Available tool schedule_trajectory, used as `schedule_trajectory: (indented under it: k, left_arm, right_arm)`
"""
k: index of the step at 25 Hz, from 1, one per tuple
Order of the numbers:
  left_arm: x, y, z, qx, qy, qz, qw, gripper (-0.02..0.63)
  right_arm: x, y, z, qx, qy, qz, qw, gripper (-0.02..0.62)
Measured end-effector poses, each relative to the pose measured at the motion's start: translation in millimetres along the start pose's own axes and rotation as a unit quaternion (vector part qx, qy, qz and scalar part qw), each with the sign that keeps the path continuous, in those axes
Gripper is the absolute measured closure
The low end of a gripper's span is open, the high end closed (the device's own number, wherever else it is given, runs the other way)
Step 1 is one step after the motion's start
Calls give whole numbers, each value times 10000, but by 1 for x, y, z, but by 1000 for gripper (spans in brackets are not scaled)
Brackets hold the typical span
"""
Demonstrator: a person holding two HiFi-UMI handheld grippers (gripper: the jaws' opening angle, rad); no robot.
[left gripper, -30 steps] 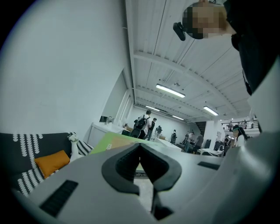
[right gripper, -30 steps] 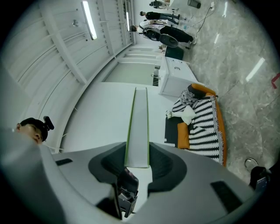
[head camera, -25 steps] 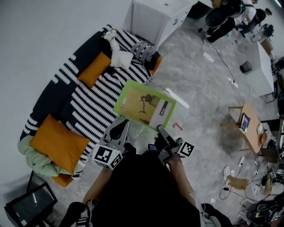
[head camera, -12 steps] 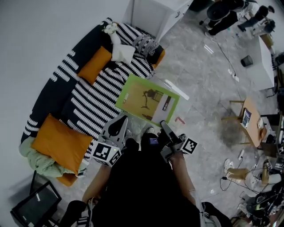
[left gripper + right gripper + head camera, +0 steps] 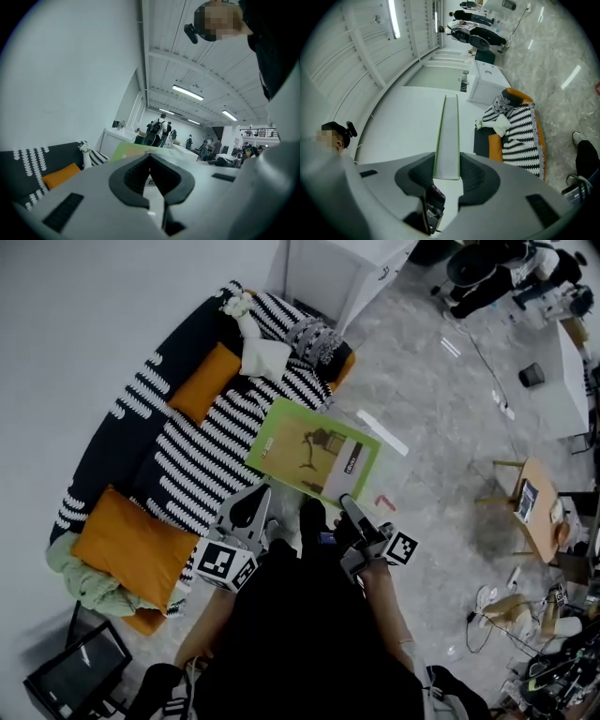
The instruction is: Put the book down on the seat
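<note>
- book [image 5: 314, 457], a large flat one with a green border, is in the air and roughly level; part of it lies over the front edge of the striped seat [image 5: 202, 470] and the rest over the floor [image 5: 431, 456].
- right gripper [image 5: 347, 509] is clamped on the book's near edge. its own view shows the book edge-on, running straight out from between the pads.
- left gripper [image 5: 255, 501] is clenched on nothing, tips together, just beside the book's near left corner and giving it no support.
- my reading of the step: the carry is nearly over and the lowering onto the seat is not yet done.
- main risk: a wide book pinched at one edge can droop or swing about the pads. the far corner would then meet the seat first and twist the book in the grip.
- letting go from this spot would probably tip the book off the front edge onto the floor, since so much of it overhangs.
- setting it too far left could leave it propped askew on the orange cushion [image 5: 127, 545], from which it might slide.
- the patterned throw looks soft and uneven, so a release from any height may let the book skid rather than settle.
- a jaw opening that comes before the cover rests flat is the most likely cause of a drop.
</note>
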State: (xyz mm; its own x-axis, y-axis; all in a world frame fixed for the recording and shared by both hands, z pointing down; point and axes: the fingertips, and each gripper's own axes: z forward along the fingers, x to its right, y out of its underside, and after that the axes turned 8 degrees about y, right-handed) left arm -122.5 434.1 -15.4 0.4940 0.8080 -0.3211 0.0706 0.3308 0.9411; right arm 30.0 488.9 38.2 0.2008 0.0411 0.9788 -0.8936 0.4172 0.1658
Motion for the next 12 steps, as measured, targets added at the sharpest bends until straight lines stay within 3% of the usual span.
schedule_trajectory:
  k: [5,12]
  left_arm:
    - [5,-12,11,53,-128,215,9997,594]
    - [-15,-35,84,37,-303,259,9992,594]
  right_arm:
    - [2,-15,5,-109,-115,-94,9998,439]
    - [7,-83,53,-366,-279,-33,9989,439]
